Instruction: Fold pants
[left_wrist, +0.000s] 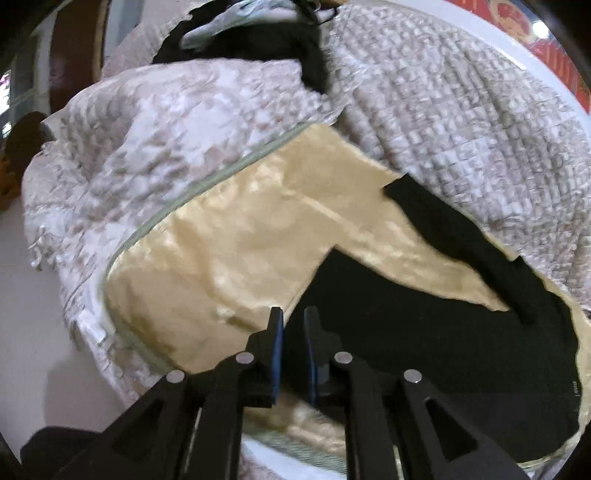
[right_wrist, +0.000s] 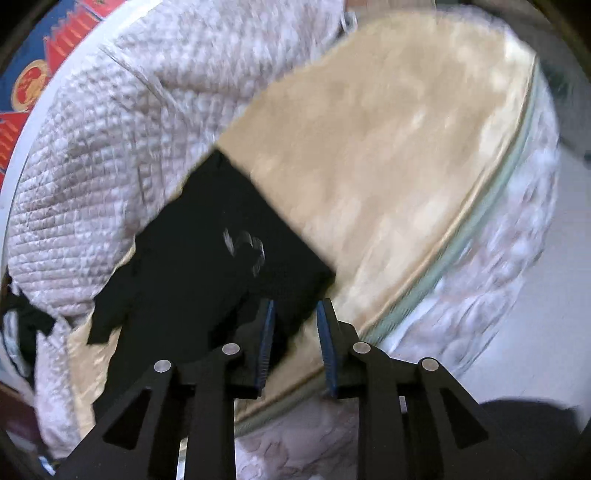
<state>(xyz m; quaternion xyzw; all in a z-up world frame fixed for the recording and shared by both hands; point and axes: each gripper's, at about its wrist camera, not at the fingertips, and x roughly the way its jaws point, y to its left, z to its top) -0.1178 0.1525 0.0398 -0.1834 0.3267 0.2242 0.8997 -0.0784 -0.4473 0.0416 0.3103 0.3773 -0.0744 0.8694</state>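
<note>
Black pants (left_wrist: 406, 332) lie flat on a beige plush blanket (left_wrist: 240, 240) spread over a bed. In the left wrist view my left gripper (left_wrist: 294, 325) hovers at the pants' near left edge. Its blue pads stand a narrow gap apart, with no cloth pinched between them. In the right wrist view the same pants (right_wrist: 207, 258) show a small pale logo, and their folded corner lies just ahead of my right gripper (right_wrist: 297, 310). That gripper is open, its pads apart over the pants' edge and the beige blanket (right_wrist: 388, 166); nothing is gripped.
A pale quilted cover (left_wrist: 461, 110) (right_wrist: 92, 166) is bunched behind and beside the blanket. Another dark garment (left_wrist: 251, 37) lies at the far end. The bed's edge drops to a white floor (left_wrist: 29, 314) (right_wrist: 535, 277). A red and blue printed surface (right_wrist: 44, 62) borders the bed.
</note>
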